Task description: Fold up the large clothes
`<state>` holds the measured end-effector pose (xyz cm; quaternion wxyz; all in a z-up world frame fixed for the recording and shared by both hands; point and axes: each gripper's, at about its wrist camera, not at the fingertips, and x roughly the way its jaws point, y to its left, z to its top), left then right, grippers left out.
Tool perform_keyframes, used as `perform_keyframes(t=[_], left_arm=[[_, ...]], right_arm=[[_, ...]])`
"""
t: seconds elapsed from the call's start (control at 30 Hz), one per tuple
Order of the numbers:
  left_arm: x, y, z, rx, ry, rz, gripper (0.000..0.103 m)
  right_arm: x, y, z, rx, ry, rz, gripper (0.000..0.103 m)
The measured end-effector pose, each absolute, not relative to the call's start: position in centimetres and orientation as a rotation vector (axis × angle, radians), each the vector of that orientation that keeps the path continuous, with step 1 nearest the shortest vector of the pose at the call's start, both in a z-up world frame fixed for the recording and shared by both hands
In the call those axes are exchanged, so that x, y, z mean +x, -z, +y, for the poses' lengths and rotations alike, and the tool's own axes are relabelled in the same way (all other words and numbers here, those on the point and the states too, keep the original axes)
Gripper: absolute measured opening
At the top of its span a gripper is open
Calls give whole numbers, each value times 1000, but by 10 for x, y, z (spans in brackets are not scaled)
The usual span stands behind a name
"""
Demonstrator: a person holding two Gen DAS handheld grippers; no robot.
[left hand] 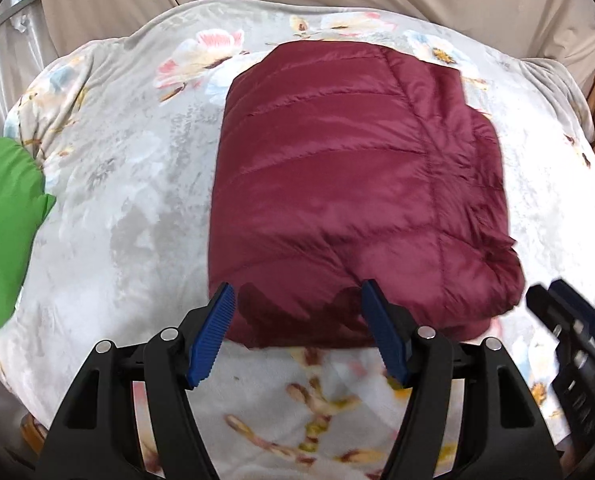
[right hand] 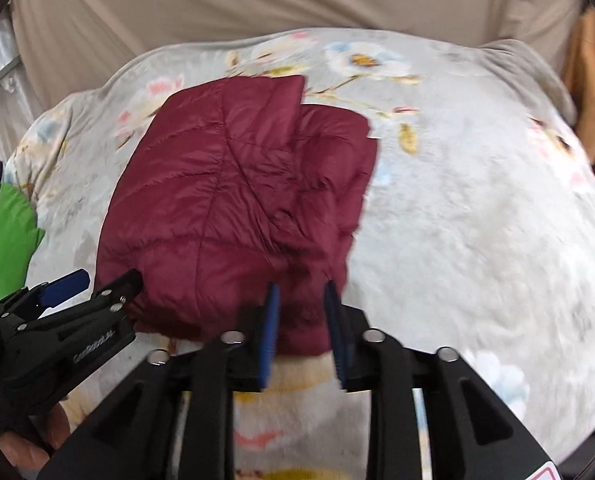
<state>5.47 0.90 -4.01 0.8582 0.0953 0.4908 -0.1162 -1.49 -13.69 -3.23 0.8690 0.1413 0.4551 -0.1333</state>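
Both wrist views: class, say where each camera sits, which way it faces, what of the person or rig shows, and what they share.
Left wrist: rides the left gripper, angled down at the maroon jacket; own jaws open, right gripper at its right edge.
Right wrist: rides the right gripper, angled down; left gripper and a hand at left.
Shared: jacket, floral blanket, green garment.

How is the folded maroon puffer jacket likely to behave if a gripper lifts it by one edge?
The maroon puffer jacket would probably sag and unfold, since its loose layers show at one side. Its puffy quilting suggests it is light for its bulk. The shiny shell looks slippery, so it may slide on the floral blanket.
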Motion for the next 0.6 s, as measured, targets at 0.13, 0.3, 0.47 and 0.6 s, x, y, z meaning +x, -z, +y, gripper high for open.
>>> perform_keyframes(t=[0.13,0.3,0.47,0.6], left_arm=[[37,44,3,190,252,1030,65],[18,53,-2,192,246,1020,65],[12,60,-4,192,240,1012,65],[8,64,-2,186,227,1013,65]], right_arm=[[-34,38,-128,298,318,960,34],[-43,43,-122,264,325,978,35],[-48,50,-122,254,335,988,36],[-49,56,-117,231,321,997,36]])
